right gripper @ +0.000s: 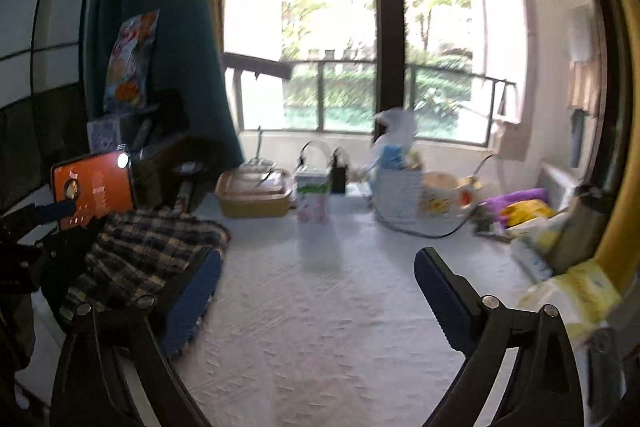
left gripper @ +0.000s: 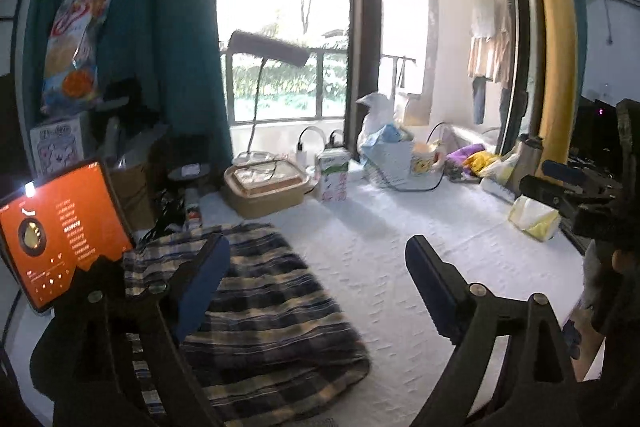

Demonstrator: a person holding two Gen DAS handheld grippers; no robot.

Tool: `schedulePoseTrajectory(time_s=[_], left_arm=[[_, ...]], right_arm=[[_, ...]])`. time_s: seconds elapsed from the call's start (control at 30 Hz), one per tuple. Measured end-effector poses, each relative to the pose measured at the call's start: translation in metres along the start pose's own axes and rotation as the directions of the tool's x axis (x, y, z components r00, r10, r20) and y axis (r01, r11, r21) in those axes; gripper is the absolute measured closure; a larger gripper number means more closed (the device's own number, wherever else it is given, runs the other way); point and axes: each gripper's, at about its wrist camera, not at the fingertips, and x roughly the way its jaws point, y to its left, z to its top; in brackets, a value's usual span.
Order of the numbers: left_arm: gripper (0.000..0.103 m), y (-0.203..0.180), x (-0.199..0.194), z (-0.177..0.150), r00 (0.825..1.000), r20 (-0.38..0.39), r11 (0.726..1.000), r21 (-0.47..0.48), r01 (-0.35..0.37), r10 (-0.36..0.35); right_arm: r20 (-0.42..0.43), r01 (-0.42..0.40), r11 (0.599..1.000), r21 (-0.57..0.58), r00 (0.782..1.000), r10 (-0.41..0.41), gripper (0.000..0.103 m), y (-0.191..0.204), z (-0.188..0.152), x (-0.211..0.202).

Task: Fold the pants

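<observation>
While the folded plaid pants [left gripper: 256, 307] lie on the white table [left gripper: 380, 247] beside an orange-screened tablet [left gripper: 60, 227], both grippers — left [left gripper: 316, 287], right [right gripper: 316, 295] — hang wide open, holding nothing.

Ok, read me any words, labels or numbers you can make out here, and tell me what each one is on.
None can be read.
Tablet: orange screen with rows of white text, too small.
Snack bag: large lettering, too blurred.
Milk carton: red marks on the front, illegible.
Small box under the snack bag: printed characters, not legible.
Mug: a picture only, no text visible.
</observation>
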Motion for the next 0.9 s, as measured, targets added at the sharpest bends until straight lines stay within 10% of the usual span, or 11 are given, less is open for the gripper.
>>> schedulePoseTrajectory(time_s=[0.3, 0.9], left_arm=[[0.001, -0.02, -0.038, 0.016, 0.991, 0.13, 0.999, -0.047, 0.026, -0.019], [0.001, -0.015, -0.066, 0.015, 0.957, 0.224, 0.982, -0.091, -0.167, 0.184]], right_arm=[[0.106, 0.07, 0.997, 0.022, 0.992, -0.072, 0.003, -0.021, 0.01, -0.063], [0.172, 0.117, 0.993, 0.0, 0.978, -0.115, 0.0, -0.01, 0.021, -0.1]])
